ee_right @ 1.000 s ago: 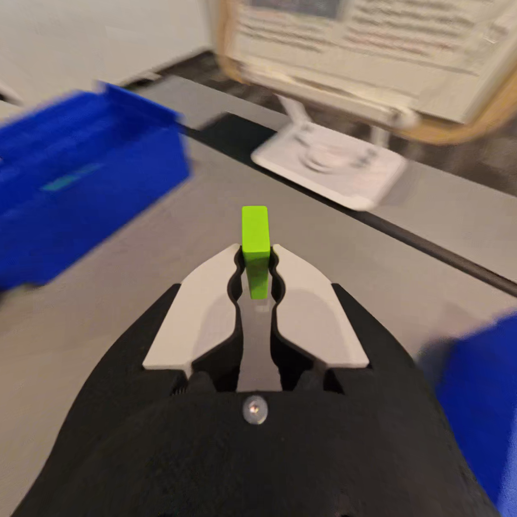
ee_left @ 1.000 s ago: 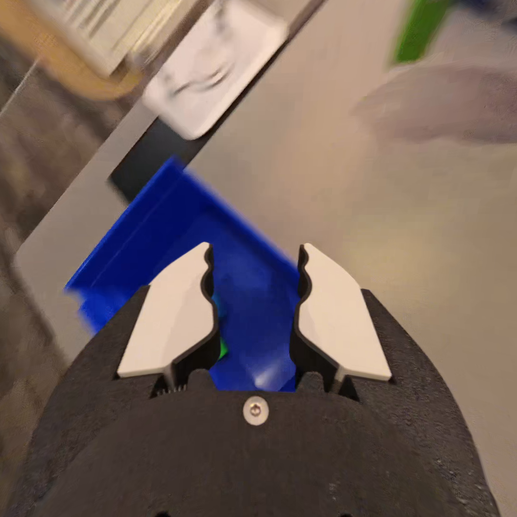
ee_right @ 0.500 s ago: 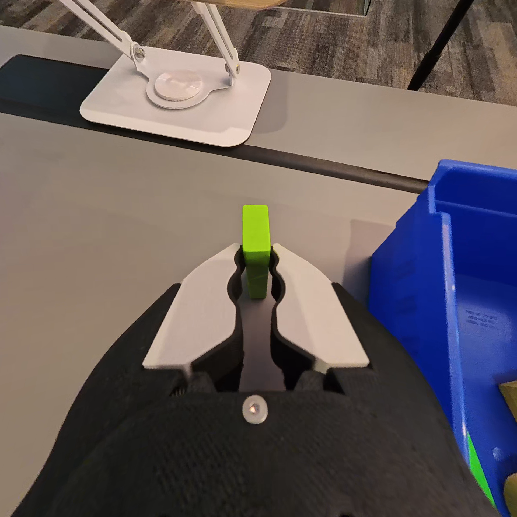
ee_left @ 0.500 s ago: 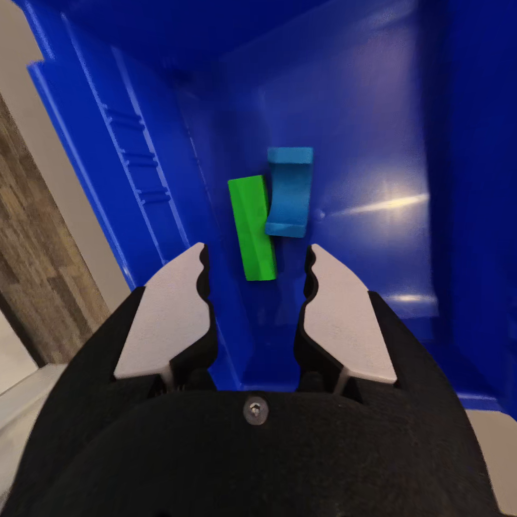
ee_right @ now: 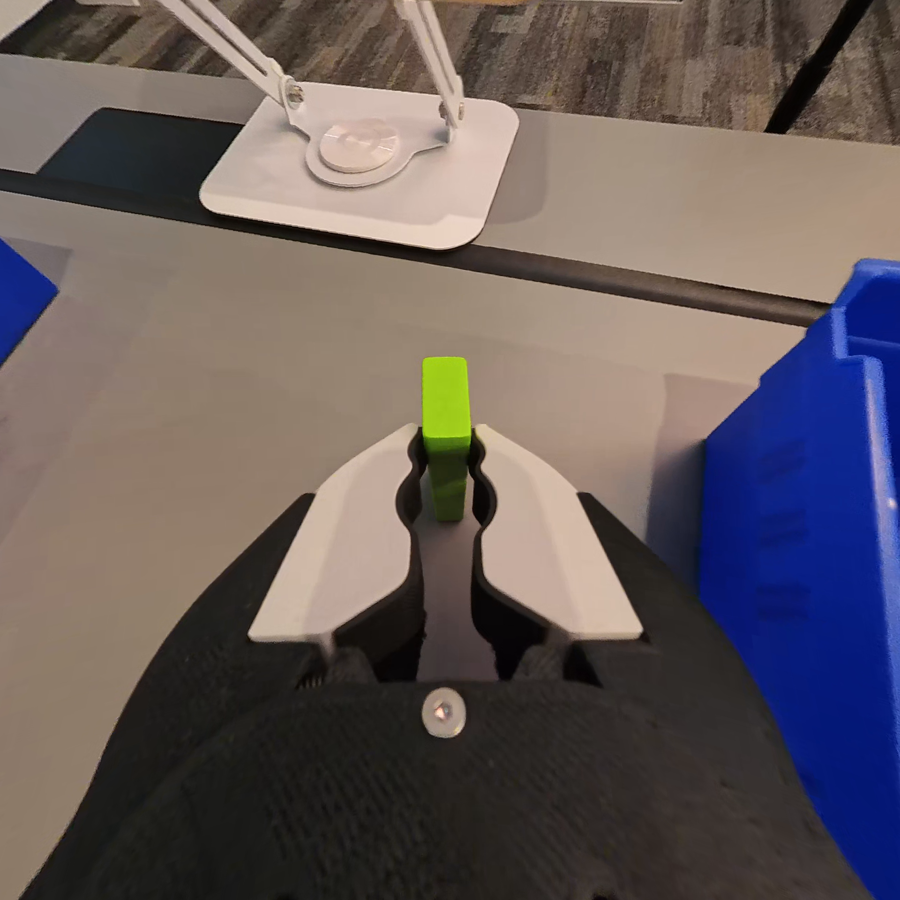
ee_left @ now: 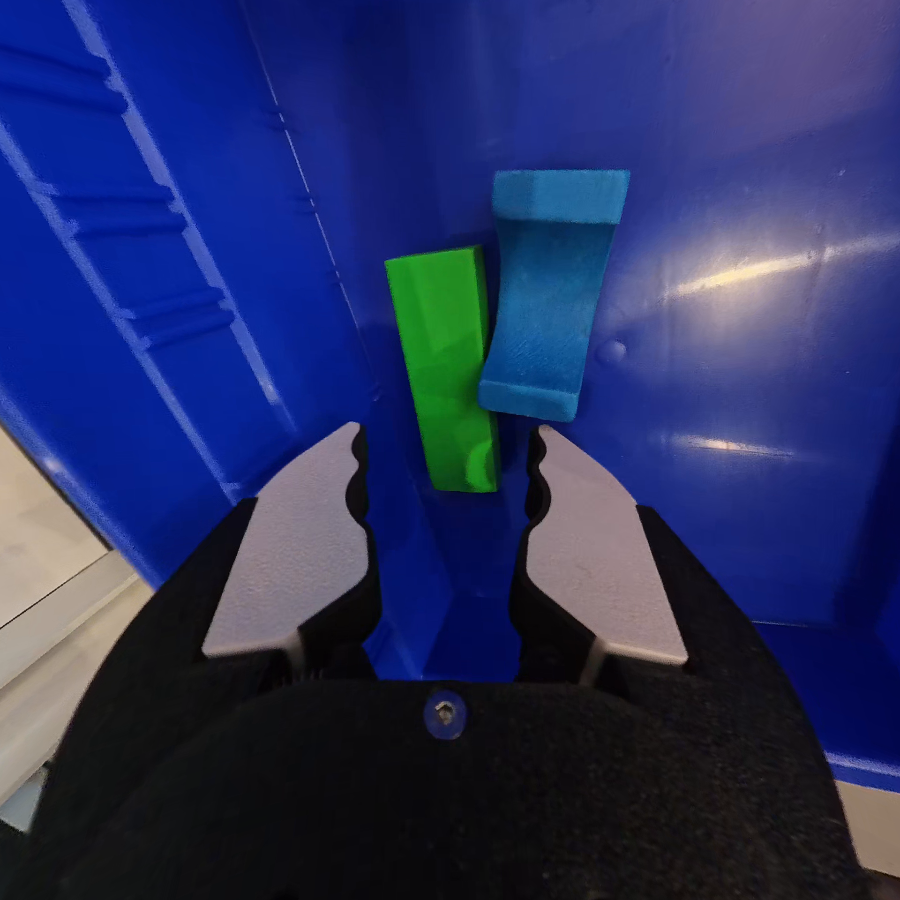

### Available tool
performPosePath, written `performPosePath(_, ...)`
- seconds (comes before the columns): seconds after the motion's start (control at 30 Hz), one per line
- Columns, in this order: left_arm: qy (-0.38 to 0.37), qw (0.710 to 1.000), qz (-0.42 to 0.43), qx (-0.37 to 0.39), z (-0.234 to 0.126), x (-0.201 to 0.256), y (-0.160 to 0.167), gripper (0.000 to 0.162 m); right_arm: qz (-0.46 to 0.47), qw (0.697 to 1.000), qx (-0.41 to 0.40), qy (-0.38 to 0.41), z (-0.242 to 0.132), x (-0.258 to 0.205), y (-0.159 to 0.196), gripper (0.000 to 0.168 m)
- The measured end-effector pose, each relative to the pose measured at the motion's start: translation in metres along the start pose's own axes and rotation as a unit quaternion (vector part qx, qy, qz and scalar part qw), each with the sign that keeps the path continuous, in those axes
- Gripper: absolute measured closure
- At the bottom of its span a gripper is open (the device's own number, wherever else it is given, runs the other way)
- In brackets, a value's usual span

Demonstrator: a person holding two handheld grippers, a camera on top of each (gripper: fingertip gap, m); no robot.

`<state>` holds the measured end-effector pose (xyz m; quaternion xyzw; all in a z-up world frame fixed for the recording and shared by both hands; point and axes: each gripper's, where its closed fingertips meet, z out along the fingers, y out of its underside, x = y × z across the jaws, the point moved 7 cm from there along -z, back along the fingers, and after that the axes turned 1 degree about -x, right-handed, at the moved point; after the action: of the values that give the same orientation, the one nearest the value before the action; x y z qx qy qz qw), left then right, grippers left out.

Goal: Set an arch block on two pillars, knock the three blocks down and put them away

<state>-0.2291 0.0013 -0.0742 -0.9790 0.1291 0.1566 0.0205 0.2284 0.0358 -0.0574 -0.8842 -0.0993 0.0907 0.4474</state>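
Plastic fills the left wrist view: the deep blue plastic bin seen from above, with the left gripper hanging over its floor, jaws well apart and holding nothing. Just beyond the fingertips lie a bright green rectangular pillar block and a light blue arch block, side by side and touching along one edge. Two of the three blocks, then, look already put away.

In the right wrist view the right gripper is closed on the second pillar, a lime green rectangular block (pinched near its middle, its far end sticking out past the tips) above the grey tabletop. The step in hand is stowing this last block. Next it must be carried over a bin rim and let go above the floor. A blue bin wall stands close on the right, another blue corner at the left edge; which one holds the other blocks I cannot tell. A white flat stand base sits well behind, clear of the path.
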Motion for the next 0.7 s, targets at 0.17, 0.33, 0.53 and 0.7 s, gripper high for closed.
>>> performPosePath(0.17,0.004,1.000,-0.001,-0.007,0.004,0.002,-0.002,0.104,-0.014,1.000,0.002,0.014,-0.002,-0.011,0.001,0.151)
performPosePath(0.33,0.016,1.000,0.003,-0.009,0.006,0.003,-0.002,0.128,-0.024,0.999,0.000,0.020,-0.001,-0.016,0.004,0.151)
performPosePath(0.53,0.017,1.000,0.008,-0.009,0.007,0.002,-0.002,0.130,-0.033,0.999,-0.005,0.010,0.000,-0.019,0.006,0.143)
performPosePath(0.7,0.022,1.000,0.007,-0.008,0.006,0.001,-0.002,0.130,-0.042,0.999,-0.016,0.012,0.003,-0.019,0.008,0.136)
